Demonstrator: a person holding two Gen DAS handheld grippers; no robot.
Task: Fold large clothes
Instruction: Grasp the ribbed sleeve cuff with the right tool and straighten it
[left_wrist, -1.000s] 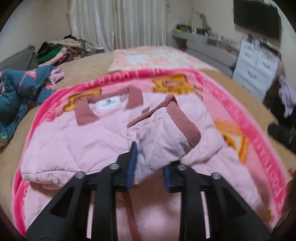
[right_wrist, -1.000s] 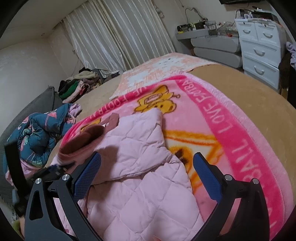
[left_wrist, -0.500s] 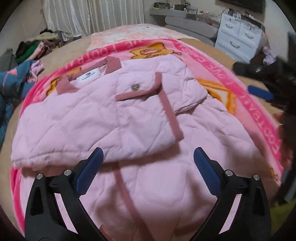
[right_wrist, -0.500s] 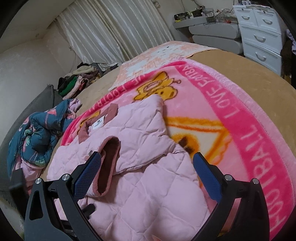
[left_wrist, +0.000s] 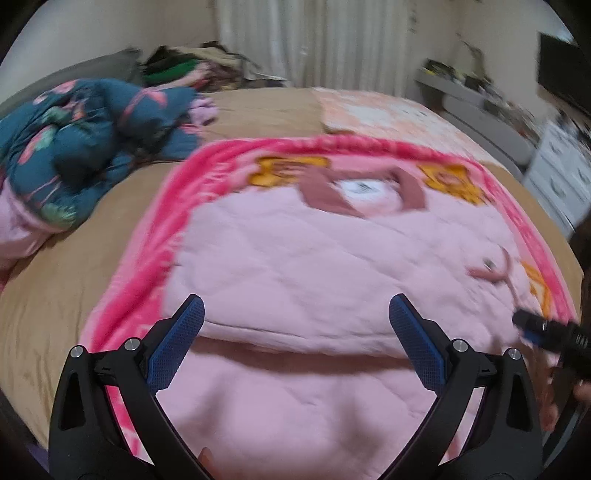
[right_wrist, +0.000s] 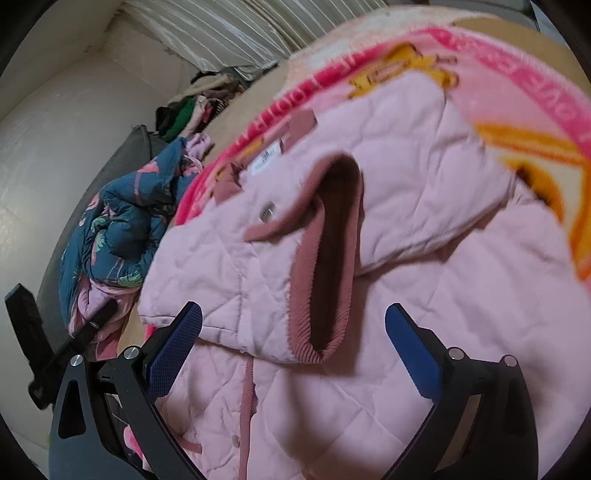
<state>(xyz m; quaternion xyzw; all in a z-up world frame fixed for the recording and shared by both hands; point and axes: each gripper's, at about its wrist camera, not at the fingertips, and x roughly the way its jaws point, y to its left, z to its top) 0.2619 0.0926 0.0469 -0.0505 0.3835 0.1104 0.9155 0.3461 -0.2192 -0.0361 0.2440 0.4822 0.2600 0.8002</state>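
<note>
Left wrist: pink jacket (left_wrist: 317, 266) lies flat, collar (left_wrist: 362, 188) pointing away

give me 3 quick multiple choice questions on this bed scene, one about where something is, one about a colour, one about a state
1. Where does the blue floral quilt lie?
A. bunched on the bed beside the pink blanket
B. spread under the jacket
C. on the white drawers

2. What colour is the sleeve cuff of the pink quilted jacket?
A. navy
B. dusty rose
C. white

3. How do the left gripper jaws stand?
A. clamped on the collar
B. shut on nothing
C. wide apart, holding nothing

Answers:
1. A, it is heaped on the tan bedcover next to the pink blanket.
2. B, the ribbed cuff is darker rose than the jacket.
3. C, both blue pads stand clear above the fabric.
</note>
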